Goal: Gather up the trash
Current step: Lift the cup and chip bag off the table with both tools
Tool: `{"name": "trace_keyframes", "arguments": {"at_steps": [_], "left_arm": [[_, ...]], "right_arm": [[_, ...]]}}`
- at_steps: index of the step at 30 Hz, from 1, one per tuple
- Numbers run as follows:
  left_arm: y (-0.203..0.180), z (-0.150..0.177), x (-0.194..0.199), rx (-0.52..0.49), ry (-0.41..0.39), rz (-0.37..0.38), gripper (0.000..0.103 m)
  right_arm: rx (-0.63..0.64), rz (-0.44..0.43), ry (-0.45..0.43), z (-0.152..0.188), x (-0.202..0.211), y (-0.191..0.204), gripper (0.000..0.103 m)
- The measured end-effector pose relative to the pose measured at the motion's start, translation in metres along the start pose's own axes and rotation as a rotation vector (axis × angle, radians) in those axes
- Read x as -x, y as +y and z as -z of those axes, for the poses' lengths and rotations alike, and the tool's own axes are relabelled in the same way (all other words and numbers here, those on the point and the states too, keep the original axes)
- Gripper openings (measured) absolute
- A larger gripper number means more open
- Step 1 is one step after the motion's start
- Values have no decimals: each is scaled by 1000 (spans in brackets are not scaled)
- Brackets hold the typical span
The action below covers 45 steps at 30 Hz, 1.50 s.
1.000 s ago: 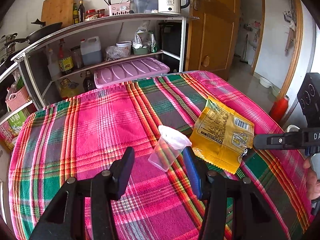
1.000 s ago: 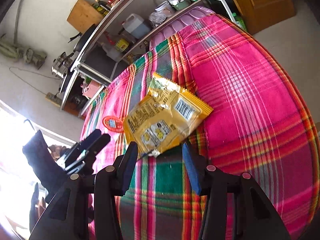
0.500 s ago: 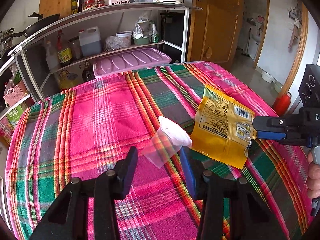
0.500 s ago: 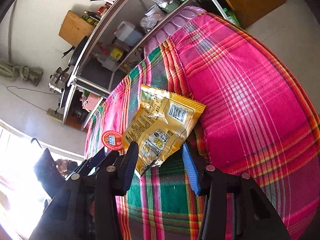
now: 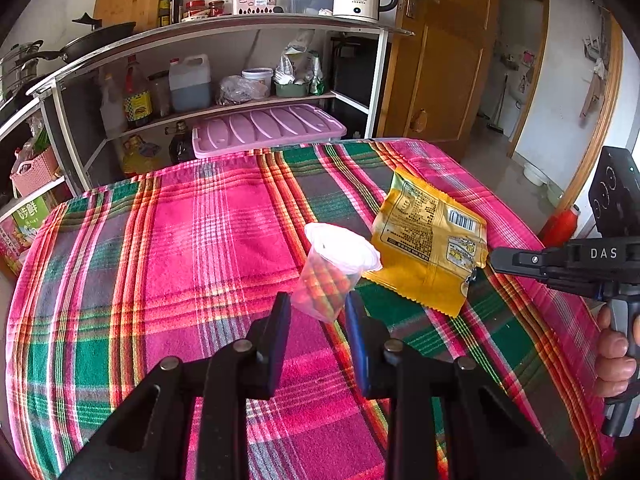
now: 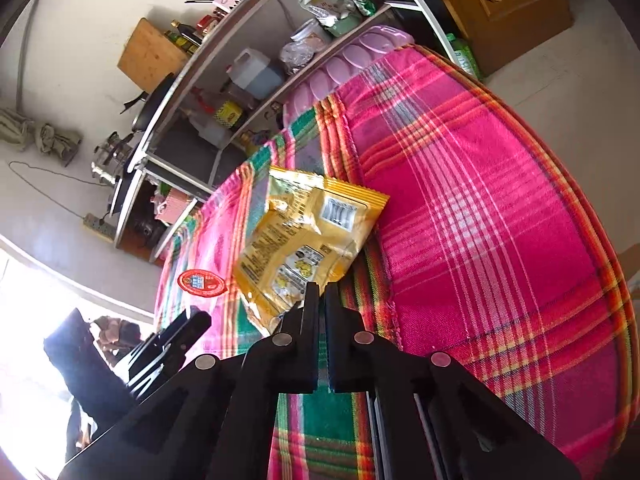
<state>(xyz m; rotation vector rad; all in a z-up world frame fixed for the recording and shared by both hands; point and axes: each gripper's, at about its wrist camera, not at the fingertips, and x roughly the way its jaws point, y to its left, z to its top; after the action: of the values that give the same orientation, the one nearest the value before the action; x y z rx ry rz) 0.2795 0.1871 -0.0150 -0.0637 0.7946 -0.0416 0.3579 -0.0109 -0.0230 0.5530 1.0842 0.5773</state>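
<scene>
Left tongs (image 5: 318, 306): narrowing just now around the base of the plastic cup, which is sitting between them; pads looking close to the cup walls, firm contact not confirmable; angled downward toward the table, presumably for a side-on grip that avoids crushing the rim.

Right tongs (image 6: 320, 300): having just closed, now pinching the near corner of the snack wrapper; gap between the pads nearly gone, fitting for thin foil; corner hold likely chosen for peeling the flat packet off the cloth.

Plastic cup (image 5: 334, 270): lying tilted on the table, mouth end raised toward the far side, just beside the wrapper's left edge; clear ribbed body letting the plaid show through; white sealing film across the mouth, round red printed label showing on it in the right wrist view; looking empty and light.

Snack wrapper (image 6: 308, 236): lying mostly flat on the table, right of the cup; yellow, crinkled, serrated end seams, barcode and small print facing up; appearing empty.

Table (image 5: 224, 220): carrying both pieces of trash, covered in pink, green and orange plaid cloth.

Person's hand (image 5: 614, 360): gripping the handle of the right tool at the right edge of the left wrist view.

Trash container: not showing in either view.
</scene>
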Motion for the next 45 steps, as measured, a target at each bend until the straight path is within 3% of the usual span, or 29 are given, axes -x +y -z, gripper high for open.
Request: {"name": "trace_keyframes", "arguments": {"at_steps": [2, 3, 5, 6, 9, 13, 20, 23, 25, 28, 36, 45], "left_arm": [[2, 1, 6, 11, -12, 3, 29], [3, 1, 10, 17, -19, 4, 29], [5, 2, 16, 27, -33, 2, 29], [6, 2, 19, 31, -39, 4, 29], [8, 3, 24, 42, -51, 8, 29], [8, 5, 26, 47, -52, 18, 29], [10, 8, 26, 58, -52, 20, 29], [10, 9, 25, 64, -50, 21, 29], [10, 10, 26, 67, -47, 19, 29], [8, 11, 28, 70, -46, 18, 29], [6, 15, 38, 79, -52, 14, 29], [-2, 17, 54, 89, -71, 24, 29]], "right_arm": [[3, 6, -21, -5, 5, -1, 3], [12, 22, -33, -8, 7, 0, 11], [47, 45, -64, -15, 11, 3, 36], [73, 47, -82, -21, 13, 4, 54], [157, 64, -101, -36, 8, 8, 57], [243, 89, -41, -55, -16, 6, 57], [343, 97, 23, -55, -30, 2, 56], [415, 117, 41, -42, -29, 10, 50], [497, 182, 38, -31, -30, 19, 28], [526, 222, 57, -23, -33, 21, 8], [549, 221, 74, -2, -23, 27, 1], [514, 172, 40, 35, 26, 28, 1]]}}
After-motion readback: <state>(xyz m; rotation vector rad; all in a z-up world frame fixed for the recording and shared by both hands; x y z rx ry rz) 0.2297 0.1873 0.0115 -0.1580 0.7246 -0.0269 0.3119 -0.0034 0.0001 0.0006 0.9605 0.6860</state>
